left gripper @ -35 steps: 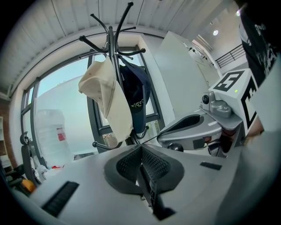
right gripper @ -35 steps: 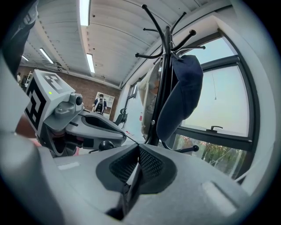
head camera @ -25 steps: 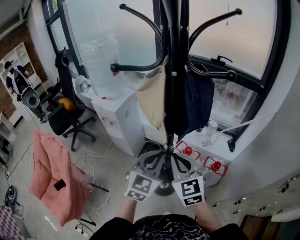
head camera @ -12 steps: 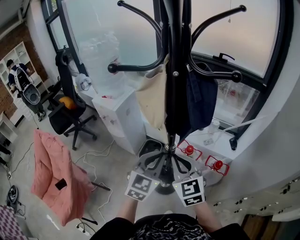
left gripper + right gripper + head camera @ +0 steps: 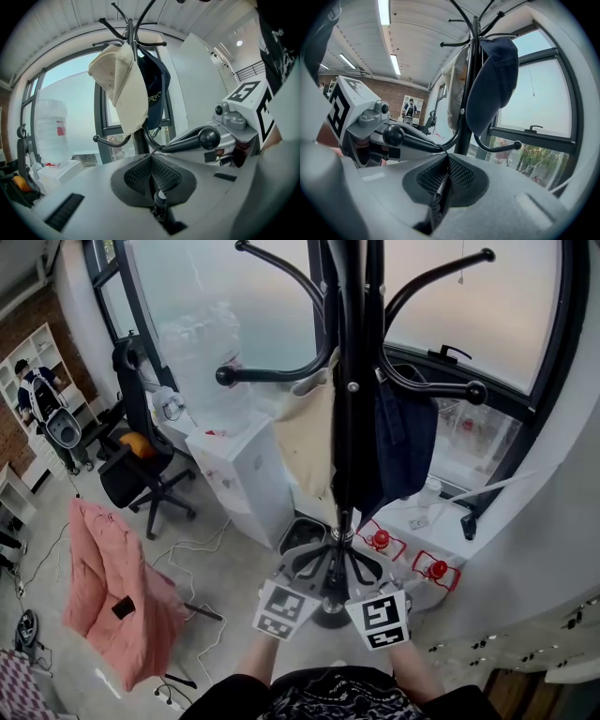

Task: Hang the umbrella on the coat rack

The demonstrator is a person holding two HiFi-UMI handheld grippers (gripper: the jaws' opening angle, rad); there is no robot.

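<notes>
The black coat rack stands straight ahead, with curved hooks ending in balls. A cream cap and a navy cap hang on it. A dark tapering shape hangs close along the pole, and I cannot tell whether it is the umbrella. No umbrella shows in either gripper view. My left gripper and right gripper sit side by side low in the head view, just short of the rack's base. Both are shut with nothing between the pads. One ball-tipped hook reaches toward me between them.
A pink jacket hangs on a stand at the left, with cables on the floor beside it. Behind it are a black office chair, a white cabinet and stacked water bottles. Red-capped items lie by the curved window wall.
</notes>
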